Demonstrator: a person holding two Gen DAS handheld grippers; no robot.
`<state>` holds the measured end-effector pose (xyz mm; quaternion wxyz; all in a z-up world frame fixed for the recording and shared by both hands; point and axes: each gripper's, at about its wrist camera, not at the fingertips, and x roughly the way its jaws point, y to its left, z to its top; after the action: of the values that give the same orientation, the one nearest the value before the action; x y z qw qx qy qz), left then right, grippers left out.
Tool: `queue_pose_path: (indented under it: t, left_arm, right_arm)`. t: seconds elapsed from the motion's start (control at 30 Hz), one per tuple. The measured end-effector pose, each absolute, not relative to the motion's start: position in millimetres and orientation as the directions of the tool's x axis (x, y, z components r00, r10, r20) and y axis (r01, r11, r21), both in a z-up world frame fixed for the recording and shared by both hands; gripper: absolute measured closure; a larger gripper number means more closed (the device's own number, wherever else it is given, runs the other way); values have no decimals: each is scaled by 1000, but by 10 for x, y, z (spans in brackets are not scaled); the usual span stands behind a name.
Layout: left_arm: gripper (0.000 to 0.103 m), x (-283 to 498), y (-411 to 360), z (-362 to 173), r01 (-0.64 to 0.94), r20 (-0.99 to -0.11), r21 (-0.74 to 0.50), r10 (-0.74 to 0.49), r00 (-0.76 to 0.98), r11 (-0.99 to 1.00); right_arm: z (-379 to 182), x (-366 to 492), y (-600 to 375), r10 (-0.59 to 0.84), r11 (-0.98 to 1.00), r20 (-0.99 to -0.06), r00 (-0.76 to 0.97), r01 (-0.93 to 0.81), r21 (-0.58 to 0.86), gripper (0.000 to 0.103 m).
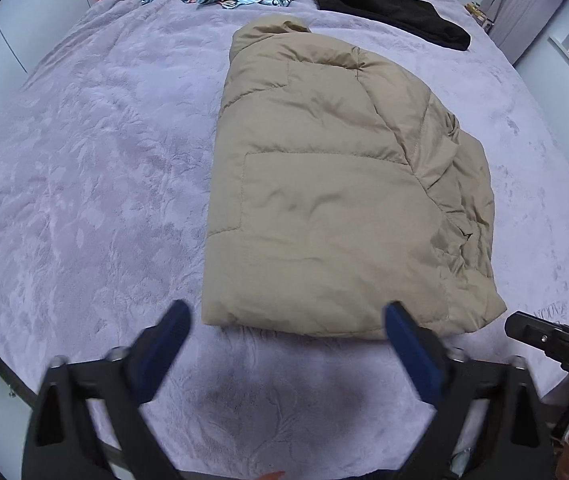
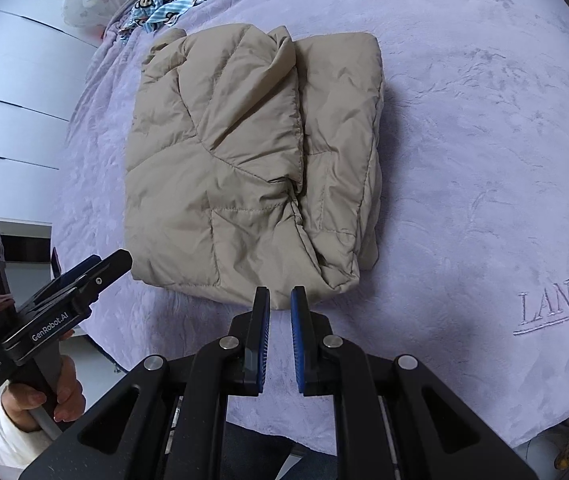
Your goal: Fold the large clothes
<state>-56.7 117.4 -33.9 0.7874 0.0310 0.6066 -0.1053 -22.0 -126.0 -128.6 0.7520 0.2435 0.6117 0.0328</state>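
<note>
Though near both jaws, jacket (image 1: 336,184) untouched

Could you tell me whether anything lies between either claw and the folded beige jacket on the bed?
Nothing visible does. The beige jacket lies alone on the purple blanket, with the open left claw and the nearly shut, empty right claw at its near edge.

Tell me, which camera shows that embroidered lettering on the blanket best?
The right wrist view: the lettering reads clearly at its right edge, though cut off. The left wrist view shows only a faint, unreadable trace beside the beige jacket.
</note>
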Motion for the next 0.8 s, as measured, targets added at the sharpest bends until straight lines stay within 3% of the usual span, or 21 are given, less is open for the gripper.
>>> queue_pose_path:
  t: [0.37, 0.57, 0.6, 0.63, 0.7, 0.8]
  left_arm:
    - [0, -893, 1268, -60, 163, -947, -39, -88, 308, 986]
    - [0, -790, 1444, 103, 131, -941, -73, -112, 318, 989]
    - [0, -762, 1475, 130, 132, -940, -67, -107, 325, 989]
    - [0, -745, 1503, 169, 138, -937, -59, -103, 335, 989]
    - [0, -712, 1548, 246, 159, -932, -56, -109, 346, 986]
    - [0, -669, 1608, 385, 183, -922, -35, -102, 374, 983]
  right_arm:
    - [-1207, -465, -1270, 361, 887, -898, 252, 203, 414, 91]
    - [-958, -467, -1220, 280, 918, -911, 303, 193, 346, 90]
    - [-907, -452, -1211, 267, 922, -910, 317, 192, 337, 78]
    - [-869, -434, -1199, 258, 923, -909, 328, 193, 332, 50]
    - [-766, -390, -1161, 224, 931, -904, 365, 193, 309, 22]
    - [-622, -315, -1054, 174, 941, -896, 408, 200, 274, 22]
